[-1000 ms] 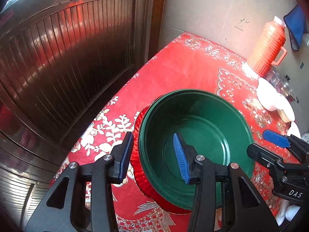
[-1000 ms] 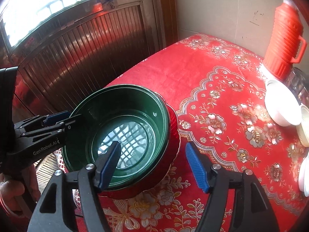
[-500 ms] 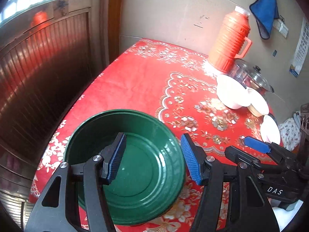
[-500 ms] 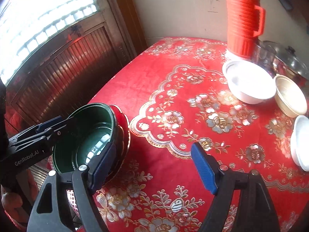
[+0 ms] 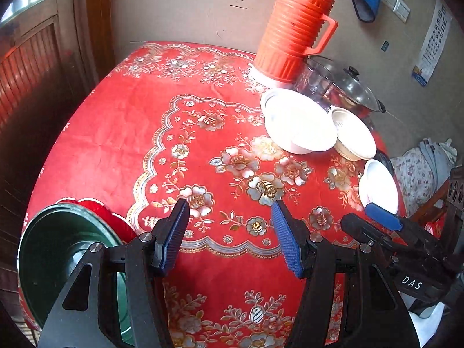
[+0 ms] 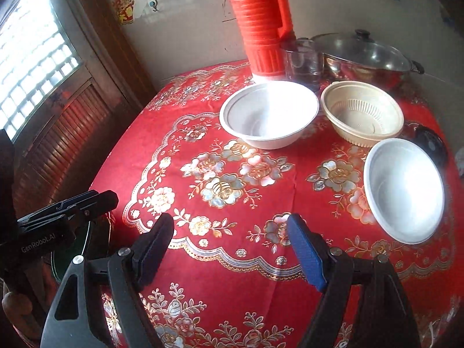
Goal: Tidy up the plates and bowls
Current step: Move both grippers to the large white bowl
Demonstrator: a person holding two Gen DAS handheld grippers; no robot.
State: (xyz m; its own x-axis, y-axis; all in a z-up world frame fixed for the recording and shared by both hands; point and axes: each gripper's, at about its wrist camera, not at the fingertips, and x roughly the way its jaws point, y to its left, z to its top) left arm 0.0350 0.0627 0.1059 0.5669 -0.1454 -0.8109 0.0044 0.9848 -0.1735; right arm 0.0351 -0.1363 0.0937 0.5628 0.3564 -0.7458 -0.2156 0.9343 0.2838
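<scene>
Left wrist, left gripper (image 5: 230, 233): jaws spread wide, nothing between them, hovering over the red tablecloth (image 5: 121, 133).
Left wrist, green bowl (image 5: 58, 255): near-left table edge, sitting on a red plate (image 5: 116, 221).
Left wrist, far side: large white bowl (image 5: 298, 121) just beside the cream bowl (image 5: 355, 139); orange thermos (image 5: 293, 26) stands behind.
Right wrist, right gripper (image 6: 232, 249): jaws wide apart, empty.
Right wrist, bowls: small white bowl (image 6: 403, 188) near right; large white one and cream one beyond, pot (image 6: 365, 55) behind.

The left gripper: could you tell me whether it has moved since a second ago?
Yes. The left gripper has swung right, off the green bowl, toward the white bowl.
</scene>
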